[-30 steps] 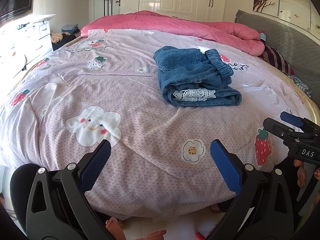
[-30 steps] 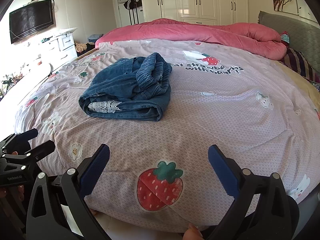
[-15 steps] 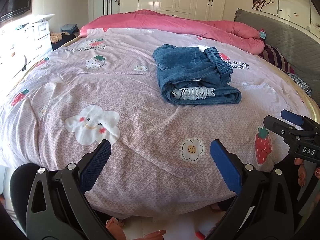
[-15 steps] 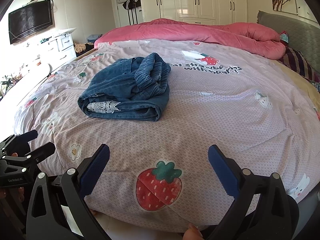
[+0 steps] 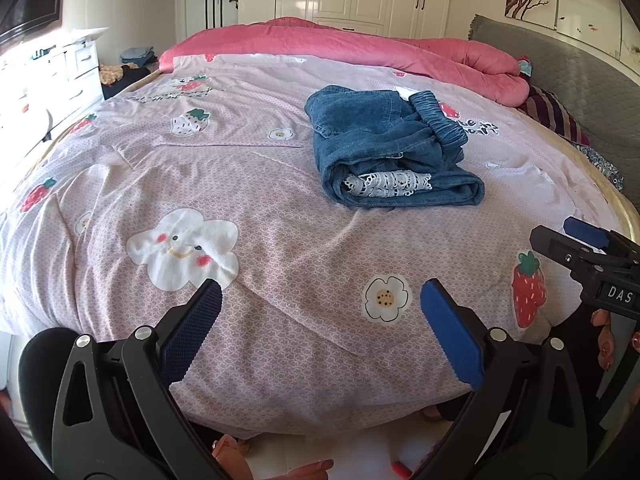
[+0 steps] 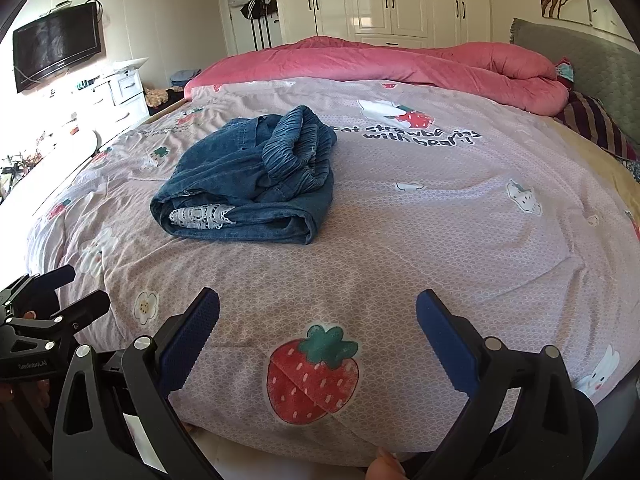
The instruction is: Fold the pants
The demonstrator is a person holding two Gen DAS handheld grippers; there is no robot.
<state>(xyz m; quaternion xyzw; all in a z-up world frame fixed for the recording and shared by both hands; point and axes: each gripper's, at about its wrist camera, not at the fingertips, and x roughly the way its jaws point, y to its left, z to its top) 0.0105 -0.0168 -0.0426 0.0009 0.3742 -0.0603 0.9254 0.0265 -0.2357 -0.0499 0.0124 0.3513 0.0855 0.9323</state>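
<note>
Folded pants on the bed, both tongs wide and empty

The bed (image 5: 248, 184) carries the denim pants (image 5: 384, 148) toward its far side, well apart from left tongs (image 5: 320, 320) and right tongs (image 6: 318, 328) at the near edge — only the right view shows the wall television (image 6: 56, 50), only the left the cloud print (image 5: 182, 248).

pink duvet (image 5: 340, 46) | wardrobe (image 6: 400, 0) | wall TV (image 6: 56, 50) | dresser (image 6: 120, 92)

blue denim on pink, strawberry-printed bedding
pants (image 5: 384, 148) dark blue with white lace trim; quilt (image 5: 240, 184) pale pink with red strawberries, white flowers; blanket (image 6: 400, 60) solid pink; gripper pads (image 6: 192, 336) blue.
</note>
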